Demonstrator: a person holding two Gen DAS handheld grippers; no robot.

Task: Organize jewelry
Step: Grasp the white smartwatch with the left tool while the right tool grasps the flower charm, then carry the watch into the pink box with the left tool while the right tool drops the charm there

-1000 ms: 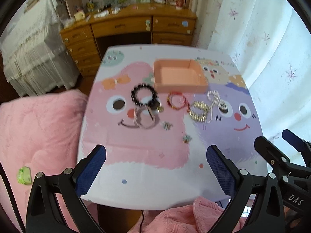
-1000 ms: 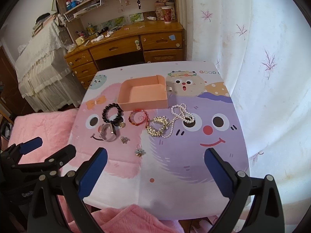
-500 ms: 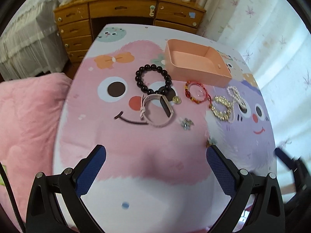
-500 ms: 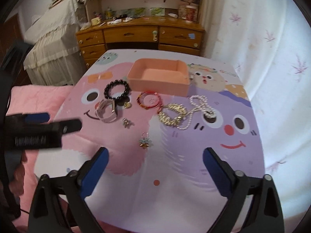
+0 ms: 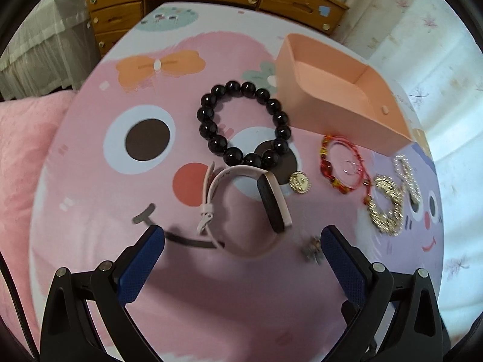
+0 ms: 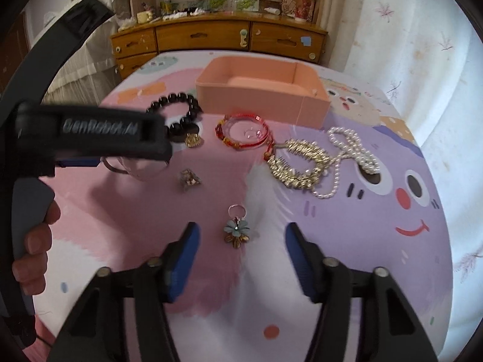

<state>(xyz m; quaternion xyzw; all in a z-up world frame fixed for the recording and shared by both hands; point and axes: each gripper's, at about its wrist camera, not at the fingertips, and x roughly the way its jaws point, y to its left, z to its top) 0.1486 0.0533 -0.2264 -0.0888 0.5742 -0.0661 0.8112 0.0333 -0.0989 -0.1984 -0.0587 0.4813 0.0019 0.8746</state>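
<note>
My left gripper is open, low over the table, with the pink watch lying just ahead of its fingertips. Beyond it are a black bead bracelet, a gold coin charm, a red bracelet, a gold bracelet and a pearl strand. My right gripper has its jaws closing. The blue flower charm lies in the gap, and the pads are clear of it. The orange tray stands empty behind the jewelry.
A small charm lies left of the flower charm. A hand holds the left gripper's black body, which hides the watch in the right wrist view. A wooden desk stands behind the table, a pink blanket to the left.
Both grippers have come down close to the table. The left one now hangs over the watch, the right one over the flower charm. The right jaws have narrowed.
</note>
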